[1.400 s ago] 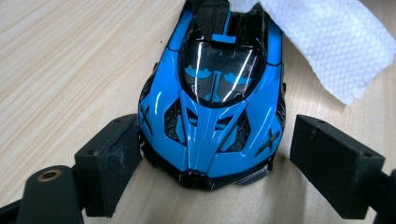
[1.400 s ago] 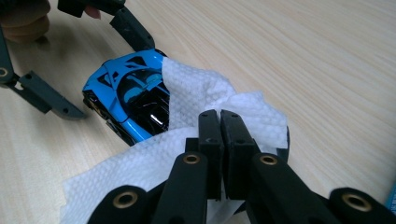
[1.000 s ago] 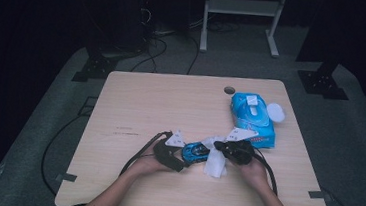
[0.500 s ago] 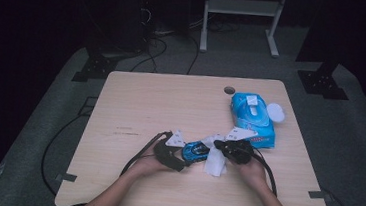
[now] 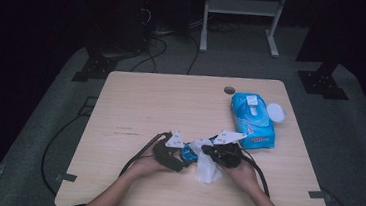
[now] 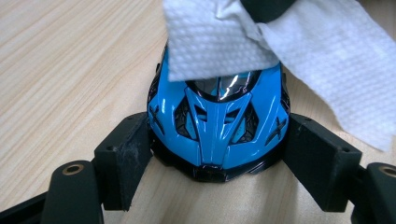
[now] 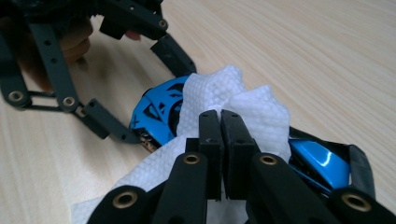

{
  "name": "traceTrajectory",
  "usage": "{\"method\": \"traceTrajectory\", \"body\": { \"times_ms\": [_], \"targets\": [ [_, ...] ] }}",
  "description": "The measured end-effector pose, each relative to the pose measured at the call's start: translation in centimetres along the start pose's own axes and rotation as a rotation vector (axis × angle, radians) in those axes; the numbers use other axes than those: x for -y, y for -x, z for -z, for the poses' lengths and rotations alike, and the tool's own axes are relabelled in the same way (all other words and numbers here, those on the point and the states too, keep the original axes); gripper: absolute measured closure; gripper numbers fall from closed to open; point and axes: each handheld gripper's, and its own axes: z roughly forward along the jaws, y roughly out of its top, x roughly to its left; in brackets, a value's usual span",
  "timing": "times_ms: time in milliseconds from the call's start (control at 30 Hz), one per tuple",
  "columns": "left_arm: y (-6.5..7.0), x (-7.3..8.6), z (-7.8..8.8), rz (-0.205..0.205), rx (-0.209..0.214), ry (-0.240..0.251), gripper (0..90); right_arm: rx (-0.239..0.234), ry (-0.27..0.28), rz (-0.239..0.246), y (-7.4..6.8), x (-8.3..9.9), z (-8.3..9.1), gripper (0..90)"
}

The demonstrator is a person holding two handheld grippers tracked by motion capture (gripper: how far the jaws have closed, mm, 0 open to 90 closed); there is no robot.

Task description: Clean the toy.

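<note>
The blue toy car (image 6: 217, 126) sits near the table's (image 5: 140, 104) front edge, clamped across its width by the left gripper (image 6: 217, 175). The right gripper (image 7: 219, 122) — jaws pinched on a white wet wipe (image 7: 233, 100) — rests atop the car (its long axis runs toward that gripper), so wiping likely follows the car's length.

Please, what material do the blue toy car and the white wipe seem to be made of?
Blue toy car: probably hard plastic or painted metal, glossy; bright reflections run along its smooth body, so the look leaves it open.
White wipe: seemingly soft nonwoven tissue, matte; it has a fine embossed dot pattern and drapes in folds over the car.
</note>
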Motion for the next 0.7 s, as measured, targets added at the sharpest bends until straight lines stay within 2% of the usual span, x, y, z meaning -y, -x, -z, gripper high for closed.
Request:
{"method": "traceTrajectory", "body": {
  "times_ms": [100,133,167,200,267,300,367,433,500,567,600,700],
  "targets": [
    [0.2,-0.2,0.0,-0.007,-0.012,0.004,25.1,-0.016,-0.003,0.023,0.4,0.4,0.4,87.0],
    [0.2,-0.2,0.3,-0.017,0.003,0.024,28.0,-0.006,-0.005,0.032,0.7,0.5,0.6,87.0],
    [0.3,-0.2,0.5,-0.033,0.002,0.034,40.3,0.018,-0.003,0.034,1.0,0.7,0.9,87.1],
    [0.3,-0.2,0.5,-0.037,-0.011,0.031,43.5,0.040,-0.012,0.026,1.4,0.8,1.2,87.1],
    [0.1,-0.1,0.0,-0.004,0.003,0.009,36.3,0.046,-0.014,-0.009,2.0,1.0,1.6,87.1],
    [0.1,-0.1,-0.1,-0.001,0.007,0.004,28.5,0.017,-0.015,-0.055,2.4,1.1,1.6,87.1],
    [0.1,-0.2,-0.4,-0.008,0.018,0.012,24.0,-0.002,-0.008,-0.059,2.4,1.1,1.5,87.1],
    [0.2,-0.4,-0.6,-0.008,0.011,0.022,20.9,-0.014,-0.003,-0.043,2.1,1.0,1.2,87.2],
    [0.3,-0.5,-0.7,-0.009,-0.006,0.029,17.5,-0.007,-0.005,-0.002,1.6,0.8,1.0,87.1],
    [0.0,-0.5,-0.6,-0.005,-0.015,0.033,23.0,-0.010,-0.005,0.024,1.3,0.7,0.8,87.2],
    [-0.2,-0.4,-0.6,0.005,-0.002,0.031,24.3,-0.011,-0.013,0.022,1.2,0.5,0.7,87.3],
    [-0.3,-0.4,-0.5,0.009,0.004,0.029,24.5,-0.010,-0.035,0.037,0.9,0.0,0.5,87.3]
  ]
}}
